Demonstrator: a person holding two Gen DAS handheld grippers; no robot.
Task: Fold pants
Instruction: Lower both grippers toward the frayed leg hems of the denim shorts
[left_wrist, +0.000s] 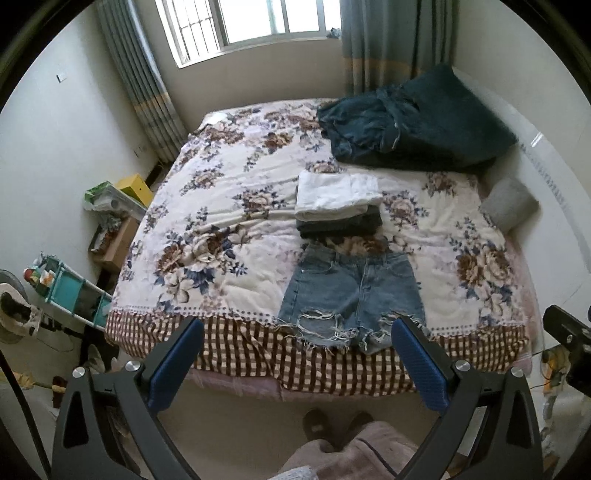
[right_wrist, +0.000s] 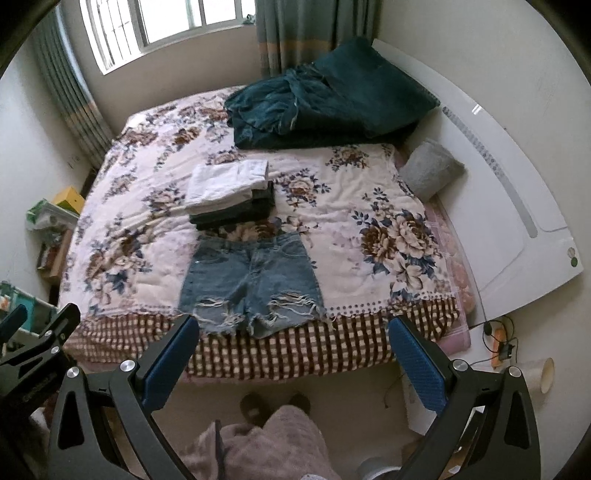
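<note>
Light blue frayed denim shorts (left_wrist: 351, 295) lie spread flat near the front edge of the bed, waistband away from me; they also show in the right wrist view (right_wrist: 251, 280). My left gripper (left_wrist: 299, 325) is open and empty, held back from the bed above the floor. My right gripper (right_wrist: 293, 325) is open and empty too, likewise short of the bed's edge. Part of the right gripper (left_wrist: 569, 339) shows at the right edge of the left wrist view.
A stack of folded white and dark grey garments (left_wrist: 338, 205) sits just behind the shorts. A heap of dark blue jeans on a dark pillow (left_wrist: 406, 122) lies at the far right. The bed carries a floral blanket (left_wrist: 221, 206). A grey cushion (right_wrist: 430, 170), white headboard (right_wrist: 498, 155) and floor clutter (left_wrist: 66, 288) flank it.
</note>
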